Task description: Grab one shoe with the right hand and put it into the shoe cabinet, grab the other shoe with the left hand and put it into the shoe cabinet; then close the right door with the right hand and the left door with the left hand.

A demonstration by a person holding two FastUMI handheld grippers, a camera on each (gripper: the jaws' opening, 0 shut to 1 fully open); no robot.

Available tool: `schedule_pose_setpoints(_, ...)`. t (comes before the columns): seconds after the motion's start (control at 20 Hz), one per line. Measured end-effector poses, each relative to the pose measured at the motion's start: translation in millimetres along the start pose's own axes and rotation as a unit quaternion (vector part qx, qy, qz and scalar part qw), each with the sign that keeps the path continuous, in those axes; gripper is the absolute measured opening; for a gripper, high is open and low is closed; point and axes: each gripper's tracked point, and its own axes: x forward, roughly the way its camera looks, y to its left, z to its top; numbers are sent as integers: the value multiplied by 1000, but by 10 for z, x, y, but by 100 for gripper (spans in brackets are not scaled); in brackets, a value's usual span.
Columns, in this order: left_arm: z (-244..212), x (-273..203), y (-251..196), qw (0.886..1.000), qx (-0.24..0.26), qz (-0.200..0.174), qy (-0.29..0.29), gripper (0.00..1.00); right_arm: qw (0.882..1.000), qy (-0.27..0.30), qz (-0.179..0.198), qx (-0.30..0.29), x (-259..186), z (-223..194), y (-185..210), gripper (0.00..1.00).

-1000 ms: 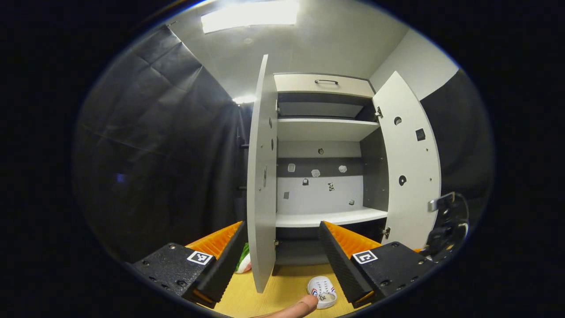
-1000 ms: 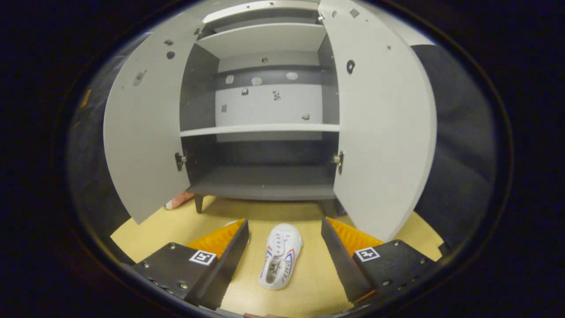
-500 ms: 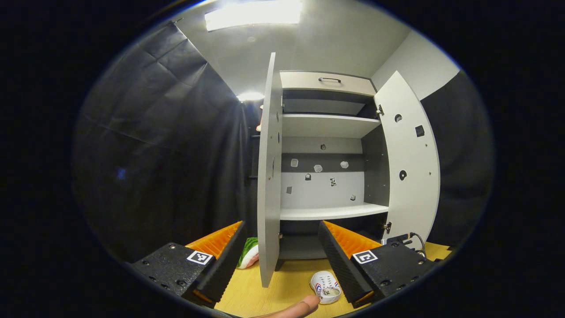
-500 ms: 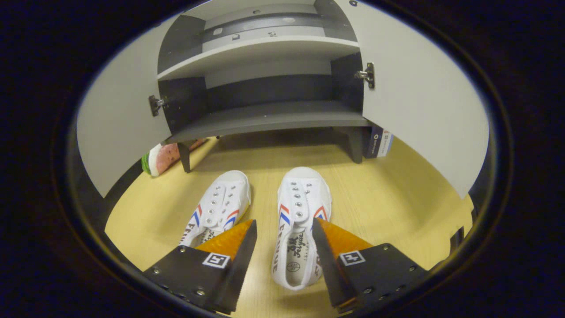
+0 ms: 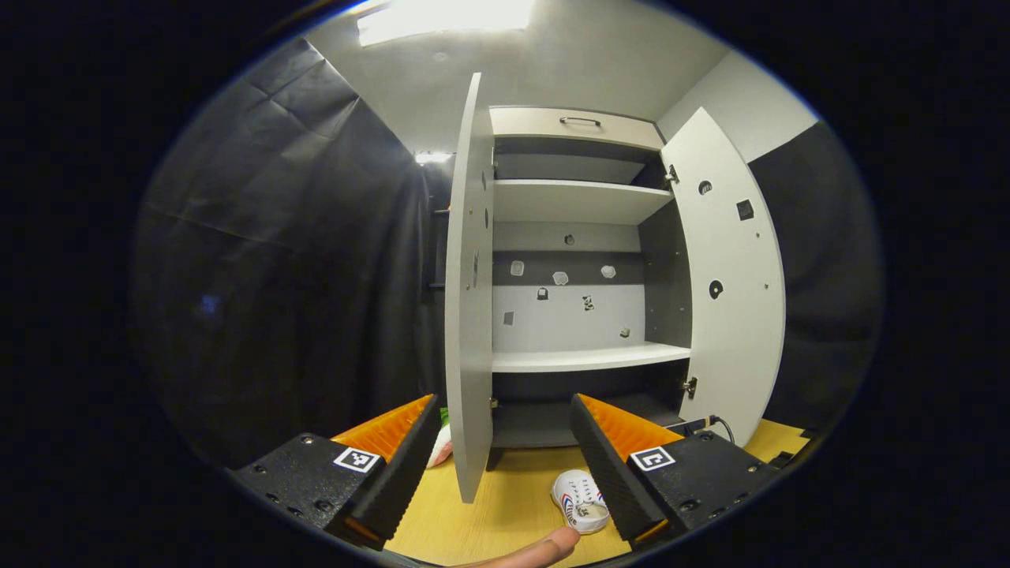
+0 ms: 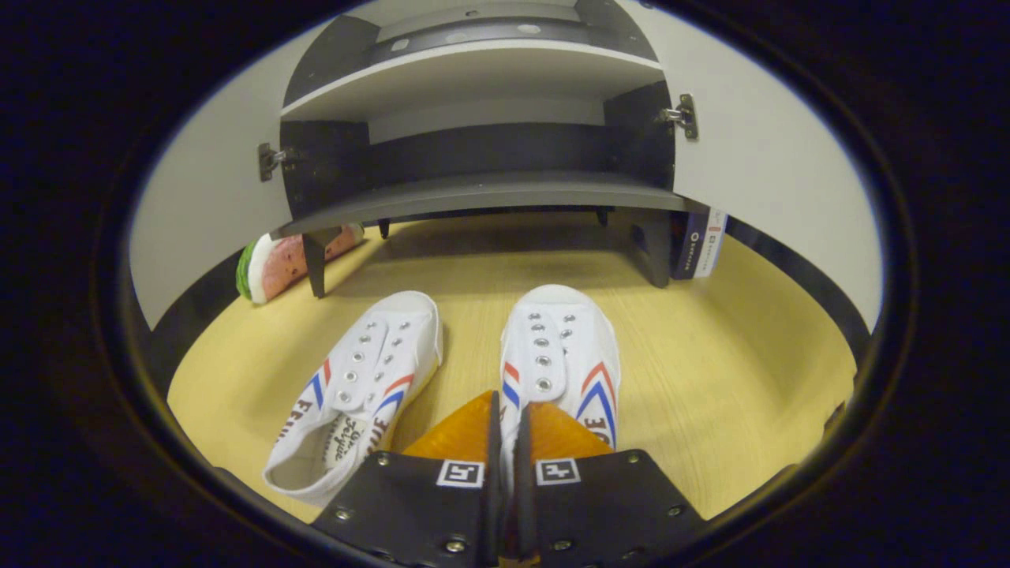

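Pinching right shoe [image 6: 562, 355] tongue | right gripper [image 6: 505, 442] fingers closed together

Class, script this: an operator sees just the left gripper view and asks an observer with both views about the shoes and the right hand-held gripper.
Operator: Does the right hand-held gripper hold a shoe?
Observer: Yes, the right hand-held gripper is shut on the right shoe.
Operator: Where is the other one?
Observer: The left shoe lies beside it on the floor, toe toward the cabinet.
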Motion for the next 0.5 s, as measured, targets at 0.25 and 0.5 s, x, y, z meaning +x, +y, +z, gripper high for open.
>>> schedule_pose_setpoints(0.25, 59, -69, -47, 1000, 1, -2, -9, 99, 998, -50, 21, 43, -27, 118, 5, 1)
schedule_pose_setpoints(0.5, 114, -130, -93, 1000, 9, -11, -20, 99, 991, -131, 19, 31, -267, 323, -36, 1)
